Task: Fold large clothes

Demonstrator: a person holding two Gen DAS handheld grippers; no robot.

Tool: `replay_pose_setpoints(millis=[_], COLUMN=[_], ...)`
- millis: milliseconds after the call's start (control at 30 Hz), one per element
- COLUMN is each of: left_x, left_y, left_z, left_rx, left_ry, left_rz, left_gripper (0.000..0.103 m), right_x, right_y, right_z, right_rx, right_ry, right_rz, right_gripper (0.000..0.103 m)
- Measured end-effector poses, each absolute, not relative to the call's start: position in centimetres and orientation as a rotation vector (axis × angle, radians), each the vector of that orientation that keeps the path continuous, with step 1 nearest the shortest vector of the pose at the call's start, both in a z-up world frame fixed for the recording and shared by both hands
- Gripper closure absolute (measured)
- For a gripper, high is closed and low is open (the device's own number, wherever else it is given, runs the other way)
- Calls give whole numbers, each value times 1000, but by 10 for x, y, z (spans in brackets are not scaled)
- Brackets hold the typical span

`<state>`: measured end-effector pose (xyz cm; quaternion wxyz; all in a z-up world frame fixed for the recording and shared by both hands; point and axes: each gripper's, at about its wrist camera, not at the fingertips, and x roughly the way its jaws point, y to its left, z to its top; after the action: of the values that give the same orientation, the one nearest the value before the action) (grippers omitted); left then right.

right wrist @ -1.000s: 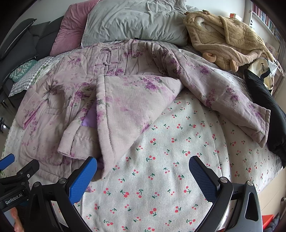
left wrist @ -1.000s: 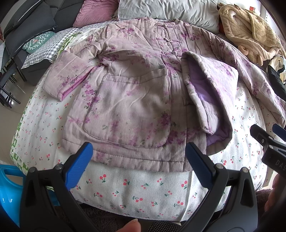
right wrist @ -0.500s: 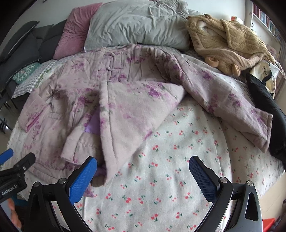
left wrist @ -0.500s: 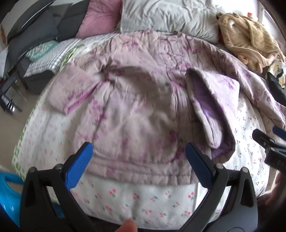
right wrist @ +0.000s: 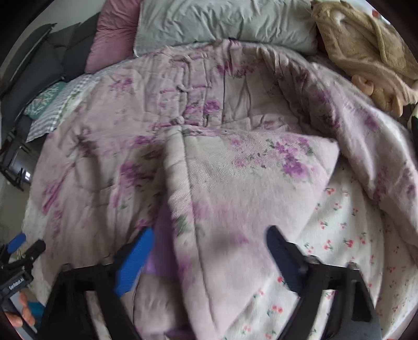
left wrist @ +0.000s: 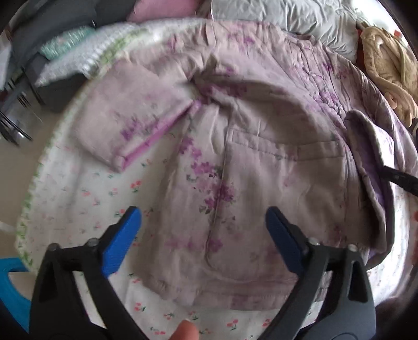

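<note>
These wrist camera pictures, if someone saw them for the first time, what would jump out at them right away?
First, the big lilac floral padded jacket spread over the cherry-print bedsheet, one front panel flipped over so its purple lining shows. Next, the open blue-tipped left gripper and right gripper low in each view, poised above the jacket's hem. Behind, a grey pillow and tan fleece garment lie at the head.

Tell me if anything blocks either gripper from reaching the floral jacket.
Nothing visible does. The open left gripper hangs over the floral jacket near its hem; the open right gripper straddles the folded-over front panel, with no other item between.
</note>
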<state>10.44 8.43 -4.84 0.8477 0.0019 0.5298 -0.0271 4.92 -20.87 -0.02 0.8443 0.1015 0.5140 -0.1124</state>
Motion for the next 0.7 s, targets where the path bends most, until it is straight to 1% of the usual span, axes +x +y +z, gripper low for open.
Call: replay_pose_setpoints(millis=[100,133,267,467,533,600,700], left_x=[116,118,116,106,105,104,105], left_y=[92,93,96,104,111,118,127], left_z=[-58,-63,-75,-70,-69,-70,-73], left_rx=[11,26,6,-17,-29,-46,-75], left_ry=[1111,1112,1152,1139,1139,1144,1157], left_rz=[-14,2,-27,-107,-112,-115,-118], left_gripper=[9,9,9,9,9,9,9], right_x=[56,54,32,-46,-75,-104,-136], right_y=[-218,-220,-230,-247,-260,-281,-301], right_z=[-12,-12,13,50,50,43,33], right_rx=[283,293,315,227,205,235,261], right_ry=[1070,1065,990,917,933,985,1054], right_rz=[-210,-200,-191,-221,-246,-251,-239], right_gripper=[61,84,90,90,90,86,85])
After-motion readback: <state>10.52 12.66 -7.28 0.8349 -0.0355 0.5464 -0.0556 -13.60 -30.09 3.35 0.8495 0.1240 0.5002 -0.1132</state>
